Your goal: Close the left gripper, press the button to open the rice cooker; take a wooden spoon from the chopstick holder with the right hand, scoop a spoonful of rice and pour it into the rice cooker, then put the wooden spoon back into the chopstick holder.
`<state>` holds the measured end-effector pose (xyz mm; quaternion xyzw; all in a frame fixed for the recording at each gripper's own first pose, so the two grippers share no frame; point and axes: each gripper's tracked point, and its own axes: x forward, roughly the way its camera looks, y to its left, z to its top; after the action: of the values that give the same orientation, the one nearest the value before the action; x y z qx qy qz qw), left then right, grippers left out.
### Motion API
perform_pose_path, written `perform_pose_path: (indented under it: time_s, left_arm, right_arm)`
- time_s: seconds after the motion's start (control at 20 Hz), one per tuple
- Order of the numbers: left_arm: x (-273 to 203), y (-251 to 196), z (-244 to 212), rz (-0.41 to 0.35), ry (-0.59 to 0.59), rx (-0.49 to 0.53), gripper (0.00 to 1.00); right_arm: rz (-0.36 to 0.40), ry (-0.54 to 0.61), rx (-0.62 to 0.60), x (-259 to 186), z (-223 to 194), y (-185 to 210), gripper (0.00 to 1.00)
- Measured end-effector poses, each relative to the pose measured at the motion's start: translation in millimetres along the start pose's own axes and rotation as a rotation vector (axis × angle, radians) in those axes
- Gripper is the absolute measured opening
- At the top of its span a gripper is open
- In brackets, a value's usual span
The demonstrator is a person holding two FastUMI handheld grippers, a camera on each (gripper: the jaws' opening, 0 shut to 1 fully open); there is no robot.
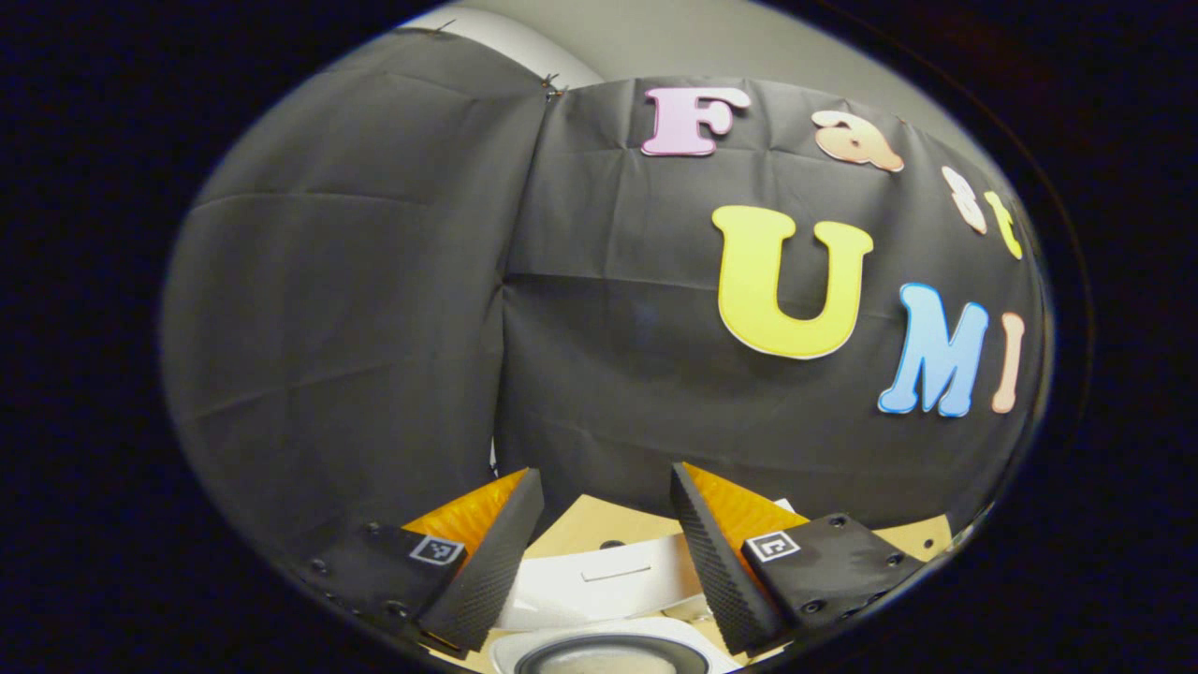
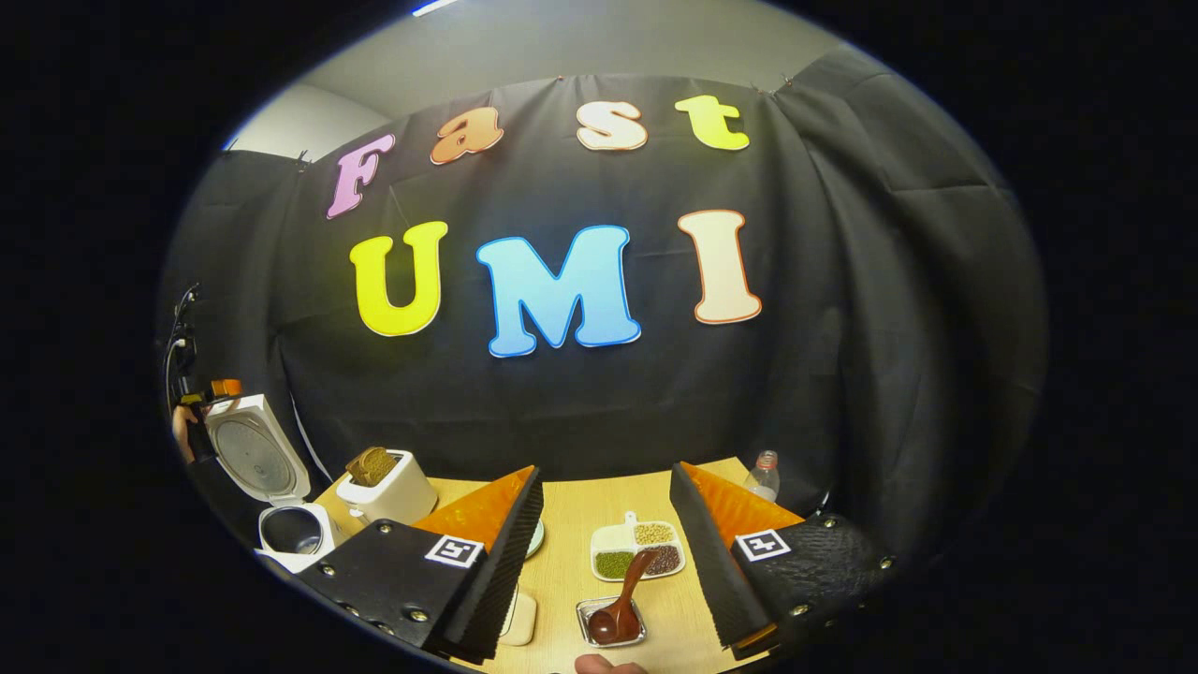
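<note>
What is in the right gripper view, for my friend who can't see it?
An open right gripper hovers over a wooden table above a wooden spoon in a small metal tray. A rice cooker stands open at left.

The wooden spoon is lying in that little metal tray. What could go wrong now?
The right gripper is open and holds nothing, so the wooden spoon may slip when it is picked up. The divided dish of grains sits right behind it and could get bumped. The rice cooker stands far to the left with its lid up, so rice might spill on the way.
</note>
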<state>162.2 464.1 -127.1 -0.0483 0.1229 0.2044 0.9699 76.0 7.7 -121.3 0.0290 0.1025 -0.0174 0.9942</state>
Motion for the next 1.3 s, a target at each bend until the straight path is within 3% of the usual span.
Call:
perform_pose_path:
  time_s: [0.55, 0.7, 0.75, 0.8, 1.1, 1.25, 1.3]
  left_arm:
    - [-62, -25, -27, 0.004, -0.018, 0.052, 0.99]
    - [-88, -34, -45, -0.009, -0.029, 0.052, 0.99]
    - [-97, -37, -51, -0.013, -0.035, 0.055, 0.92]
    - [-105, -40, -58, -0.015, -0.041, 0.057, 1.0]
    - [-129, -52, -102, -0.024, -0.044, 0.06, 1.0]
    - [-141, -57, -120, -0.021, -0.031, 0.055, 0.95]
    - [-146, -59, -127, -0.021, -0.029, 0.057, 1.0]
  right_arm:
    - [0.065, 0.02, 0.011, 4, -8, 18, 0.83]
    - [0.106, -0.046, 0.038, -5, 10, 25, 0.83]
    - [0.106, -0.073, 0.032, -7, 15, 22, 0.83]
    - [0.106, -0.096, 0.023, -10, 21, 21, 0.83]
    - [0.142, -0.16, 0.054, -24, 45, 29, 0.83]
    - [0.148, -0.153, 0.049, -28, 44, 29, 0.83]
    - [0.15, -0.148, 0.048, -28, 43, 29, 0.83]
